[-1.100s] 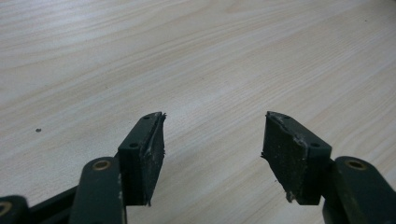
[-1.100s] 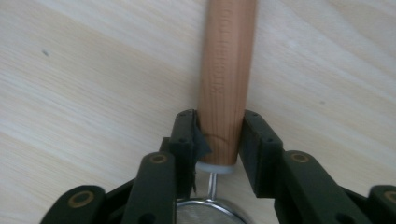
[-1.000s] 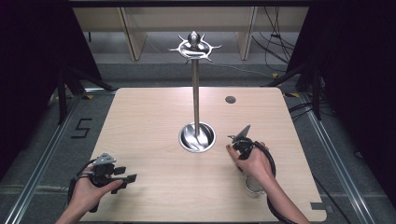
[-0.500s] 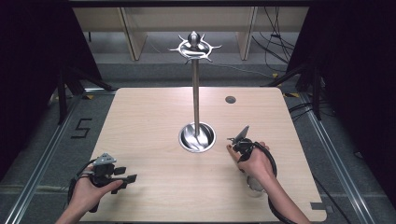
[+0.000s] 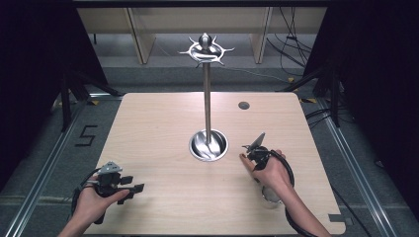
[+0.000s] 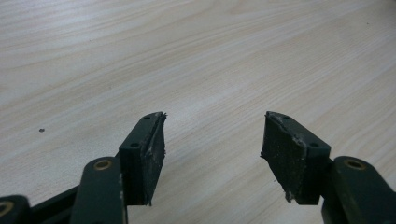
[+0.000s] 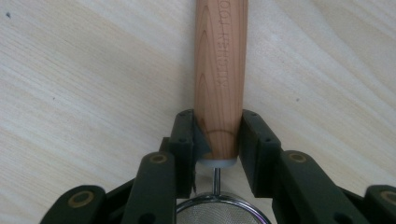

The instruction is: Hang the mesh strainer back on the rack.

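Observation:
A strainer with a wooden handle (image 7: 220,70) and a round metal mesh bowl (image 7: 217,215) lies low over the table. My right gripper (image 7: 217,135) is shut on the handle's lower end, just above the mesh. In the high view the right gripper (image 5: 253,154) sits right of the stand's base, and the strainer's mesh (image 5: 271,194) peeks out under the hand. My left gripper (image 5: 131,183) rests near the front left corner. Its jaws stand open in the left gripper view (image 6: 212,140), with bare wood between them.
A tall metal stand (image 5: 207,98) rises from a shiny round base (image 5: 209,145) at the table's middle, with a ring of hooks (image 5: 206,49) on top. A small dark hole (image 5: 243,105) marks the wooden table (image 5: 158,128) at the back right.

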